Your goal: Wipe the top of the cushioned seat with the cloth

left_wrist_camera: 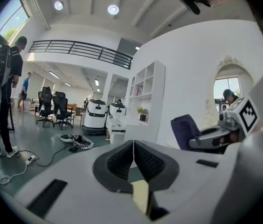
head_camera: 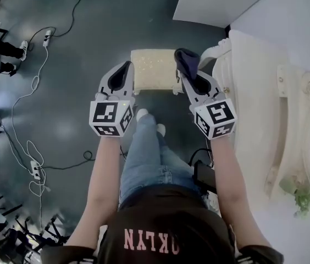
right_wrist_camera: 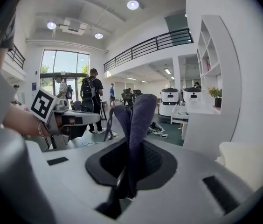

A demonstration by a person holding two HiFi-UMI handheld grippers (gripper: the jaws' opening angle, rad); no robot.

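Right gripper (head_camera: 190, 75): jaws clamped on the cloth, held level above the cushioned seat's right edge, well clear of it.
Left gripper (left_wrist_camera: 133, 146): jaws pressed together with nothing between them, held above the seat's left edge.
Dressing table (head_camera: 265, 81): white and ornate, just beside the seat on its right.
Cushioned seat (head_camera: 154, 70): pale, rectangular pad on the floor ahead of the person's feet; its top is bare and no tool touches it.
Cloth (right_wrist_camera: 138, 120): dark blue, standing up out of the right jaws in a folded bunch, over the seat's right end.
Step in hand: likely bringing the cloth down to the seat; wiping has not begun.
Doing it well: tip the right gripper downward so the loose fold, not the jaw tips, meets the pad. Start at one end of the seat and draw straight, overlapping passes to the other end. Press lightly so the cushion does not drag the cloth out of the grip. The left gripper could brace the seat's left edge if it shifts.
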